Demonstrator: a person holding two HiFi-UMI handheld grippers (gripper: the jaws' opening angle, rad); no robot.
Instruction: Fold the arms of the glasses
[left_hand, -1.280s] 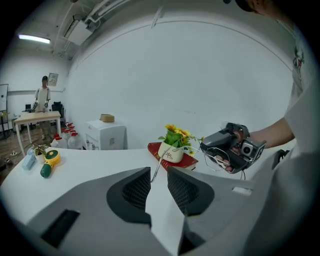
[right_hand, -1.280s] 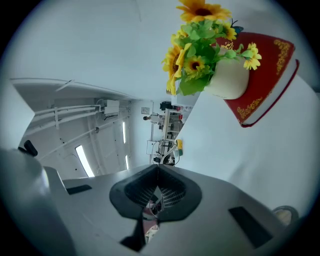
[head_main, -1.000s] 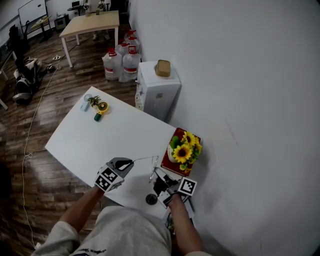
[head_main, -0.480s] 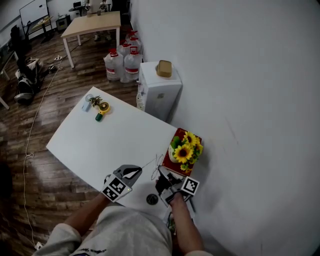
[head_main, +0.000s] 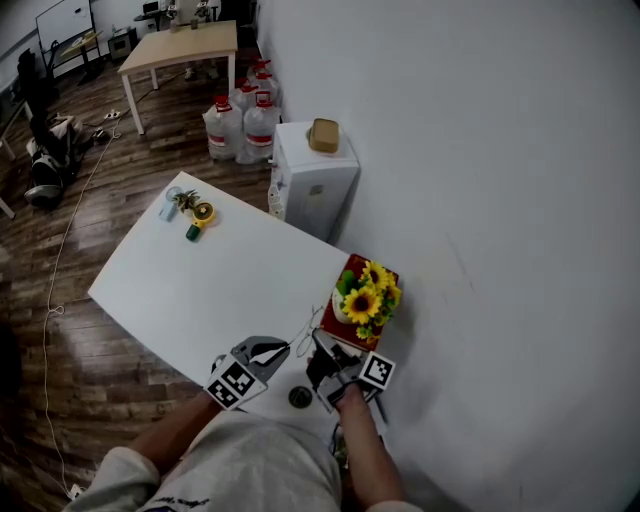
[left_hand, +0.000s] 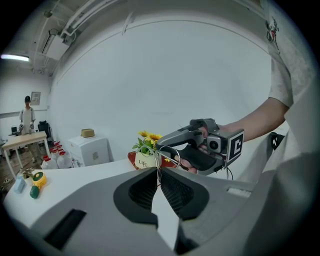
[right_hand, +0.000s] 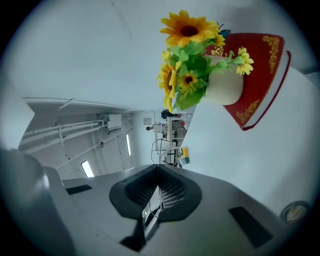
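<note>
The thin wire-framed glasses (head_main: 306, 327) hang in the air over the near right corner of the white table (head_main: 200, 280), between my two grippers. My left gripper (head_main: 287, 349) is shut on one thin arm of the glasses (left_hand: 159, 165), which runs up from its closed pads. The round lens rim (left_hand: 170, 154) shows just beyond, held by my right gripper (left_hand: 172, 145). My right gripper (right_hand: 158, 173) is shut on the frame, with a wire rim (right_hand: 161, 149) sticking out past its tips. The two grippers' tips are close together.
A pot of sunflowers (head_main: 365, 297) stands on a red book (head_main: 352, 338) just beyond the grippers, against the wall. A dark round thing (head_main: 299, 397) lies on the table below them. A yellow tape dispenser (head_main: 198, 222) sits at the far corner. A white cabinet (head_main: 315, 180) stands behind.
My left gripper has moved right, toward the right gripper, bringing the glasses' arm with it; the long stretch of wire between them has closed up. The right gripper has barely moved.
</note>
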